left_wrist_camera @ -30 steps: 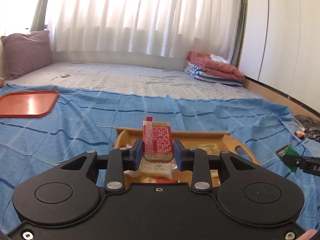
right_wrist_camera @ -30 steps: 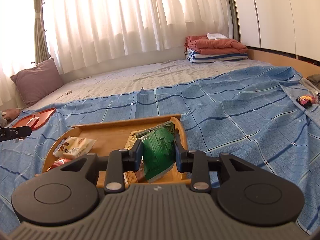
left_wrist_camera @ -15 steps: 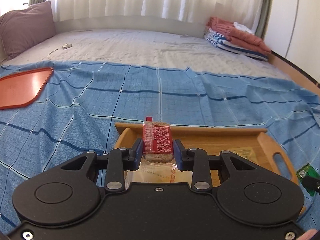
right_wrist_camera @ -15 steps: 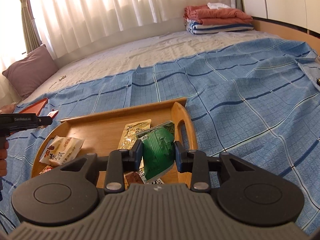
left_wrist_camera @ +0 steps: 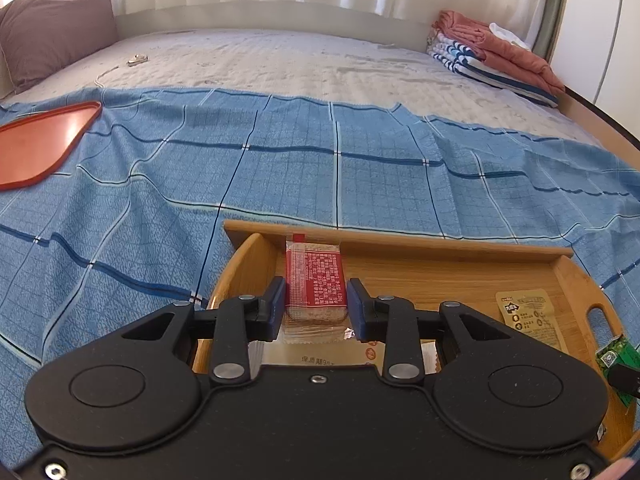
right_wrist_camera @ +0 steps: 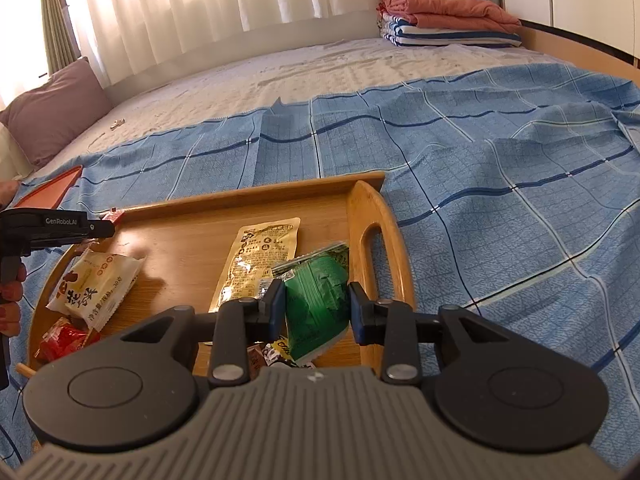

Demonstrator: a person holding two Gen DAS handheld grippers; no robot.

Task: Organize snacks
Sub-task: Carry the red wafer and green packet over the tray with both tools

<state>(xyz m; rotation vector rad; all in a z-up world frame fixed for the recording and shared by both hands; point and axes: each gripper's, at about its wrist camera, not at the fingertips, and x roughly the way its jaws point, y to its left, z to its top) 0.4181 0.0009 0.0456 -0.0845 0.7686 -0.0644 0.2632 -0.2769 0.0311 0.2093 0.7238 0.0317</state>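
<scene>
A blue checked cloth (left_wrist_camera: pixel 328 184) covers the near part of a wide bed, with pale curtains, a mauve pillow (left_wrist_camera: pixel 56 28) and folded blankets (right_wrist_camera: pixel 444 20) at the far edge and an orange tray (left_wrist_camera: pixel 40 144) off to one side; on the cloth sits a wooden tray (left_wrist_camera: pixel 420 268) holding loose snack packets. The left gripper (left_wrist_camera: pixel 316 304) is clamped on a red-labelled cracker pack (left_wrist_camera: pixel 314 280), held above the tray's left end, and the right gripper (right_wrist_camera: pixel 318 304) is closed on a green foil pouch (right_wrist_camera: pixel 316 300) above the tray's right end beside the handle slot. Both look light; the cracker pack seems stiff but breakable, so a grip across its flat sides suits it, while the pouch is soft, crinkly and likely slippery, best pinched mid-body. A yellow packet (right_wrist_camera: pixel 260 256) and a white packet (right_wrist_camera: pixel 94 288) lie flat in the tray
</scene>
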